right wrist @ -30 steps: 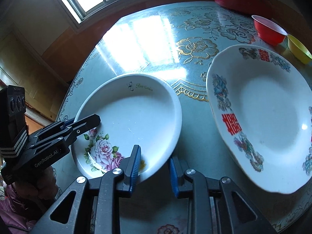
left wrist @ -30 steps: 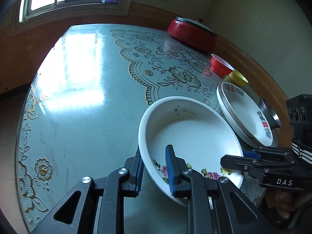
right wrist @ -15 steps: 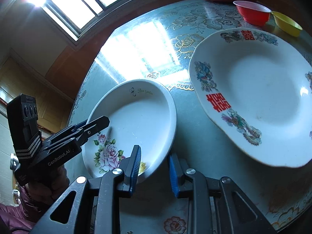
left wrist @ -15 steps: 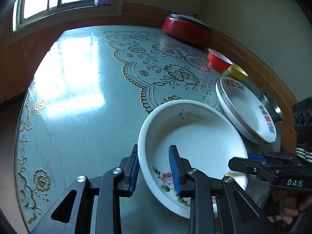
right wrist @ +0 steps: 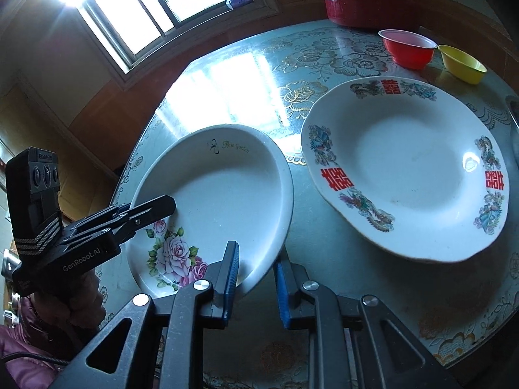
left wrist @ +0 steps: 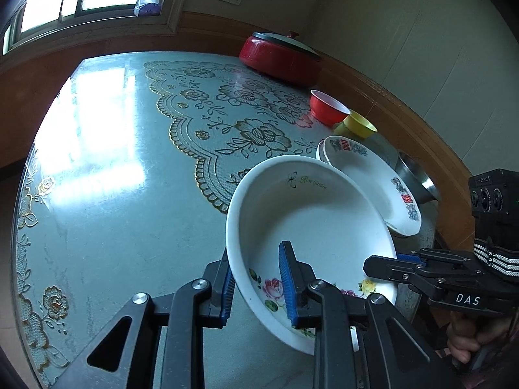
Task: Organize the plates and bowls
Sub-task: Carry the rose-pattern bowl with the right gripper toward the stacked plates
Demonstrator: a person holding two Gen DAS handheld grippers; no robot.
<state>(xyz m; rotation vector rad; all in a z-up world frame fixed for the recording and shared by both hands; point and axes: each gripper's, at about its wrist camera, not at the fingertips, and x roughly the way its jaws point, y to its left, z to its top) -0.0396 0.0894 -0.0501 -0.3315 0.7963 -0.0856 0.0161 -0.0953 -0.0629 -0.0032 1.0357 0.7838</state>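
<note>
A white rose-patterned plate [left wrist: 311, 220] [right wrist: 214, 201] is lifted off the table and tilted, held between both grippers. My left gripper [left wrist: 256, 278] straddles its near-left rim and is shut on it; it also shows in the right wrist view [right wrist: 152, 207]. My right gripper [right wrist: 256, 269] straddles the near-right rim and is shut on it; it also shows in the left wrist view [left wrist: 389, 262]. A white plate with red characters [right wrist: 408, 168] [left wrist: 373, 181] lies on the table to the right.
A red bowl [right wrist: 408, 47] [left wrist: 327, 108], a yellow bowl [right wrist: 462, 63] [left wrist: 358, 124] and a red lidded pot [left wrist: 282, 56] [right wrist: 366, 3] stand at the far right. A steel bowl [left wrist: 416, 181] sits beside the red-character plate. The table [left wrist: 113, 162] has a floral cover.
The rose plate has risen off the table, carried by both grippers, and moved toward the red-character plate. Both views have tilted up.
</note>
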